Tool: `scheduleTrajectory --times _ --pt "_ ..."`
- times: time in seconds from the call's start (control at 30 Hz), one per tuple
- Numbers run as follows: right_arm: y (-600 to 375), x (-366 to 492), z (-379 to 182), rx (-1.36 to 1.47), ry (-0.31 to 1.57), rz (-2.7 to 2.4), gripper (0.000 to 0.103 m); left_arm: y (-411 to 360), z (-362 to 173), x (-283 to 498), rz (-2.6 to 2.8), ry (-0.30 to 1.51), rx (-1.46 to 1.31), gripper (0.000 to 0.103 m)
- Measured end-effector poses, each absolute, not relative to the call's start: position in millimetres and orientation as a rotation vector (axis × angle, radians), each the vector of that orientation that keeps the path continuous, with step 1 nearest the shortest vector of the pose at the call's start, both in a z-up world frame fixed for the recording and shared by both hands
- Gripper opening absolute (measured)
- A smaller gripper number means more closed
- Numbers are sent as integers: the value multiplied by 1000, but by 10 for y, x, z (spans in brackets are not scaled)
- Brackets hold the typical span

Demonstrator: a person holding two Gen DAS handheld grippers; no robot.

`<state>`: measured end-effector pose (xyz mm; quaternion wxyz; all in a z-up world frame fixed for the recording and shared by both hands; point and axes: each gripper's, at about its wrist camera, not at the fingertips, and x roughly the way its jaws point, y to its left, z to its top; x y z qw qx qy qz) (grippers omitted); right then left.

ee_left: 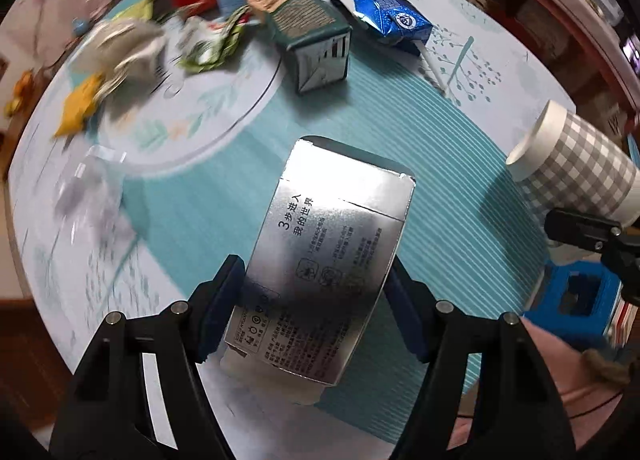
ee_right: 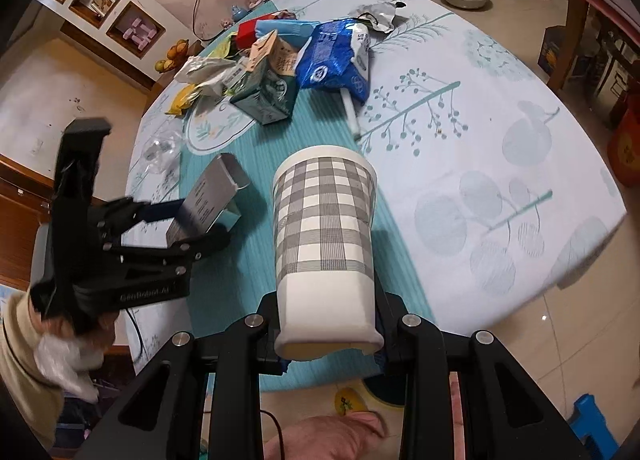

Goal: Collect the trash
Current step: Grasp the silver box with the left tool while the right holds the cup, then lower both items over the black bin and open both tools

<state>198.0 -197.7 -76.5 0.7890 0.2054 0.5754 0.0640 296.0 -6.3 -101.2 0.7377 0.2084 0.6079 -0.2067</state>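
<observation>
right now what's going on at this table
A person is clearing trash off a round table with a handheld gripper in each hand. The left gripper is shut on a silver carton, and the right gripper is shut on a grey checked paper cup, squeezing its base. A green carton, a blue wrapper and other wrappers lie further back.

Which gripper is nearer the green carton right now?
Left, I'd judge. The left gripper, shut on the silver box, sits just short of the green carton; the right gripper, clamping the checked cup, hangs farther back at the table's edge.
</observation>
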Motion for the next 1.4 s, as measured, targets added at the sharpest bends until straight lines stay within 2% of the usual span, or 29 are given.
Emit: scheduleTrajectory --times 0.47,0.97,1.2,1.4 --pt "-1528 1177 -565 434 1192 101 29 411 -703 1939 -312 1281 250 67" --pt "-1714 560 -331 296 1228 263 29 245 -197 981 -267 1184 88 67" --pt "-2266 437 -523 241 1287 341 29 -96 -368 609 -182 1235 5 67" --pt "-2540 300 -936 192 1357 407 29 -435 -770 266 -119 1282 -1 67"
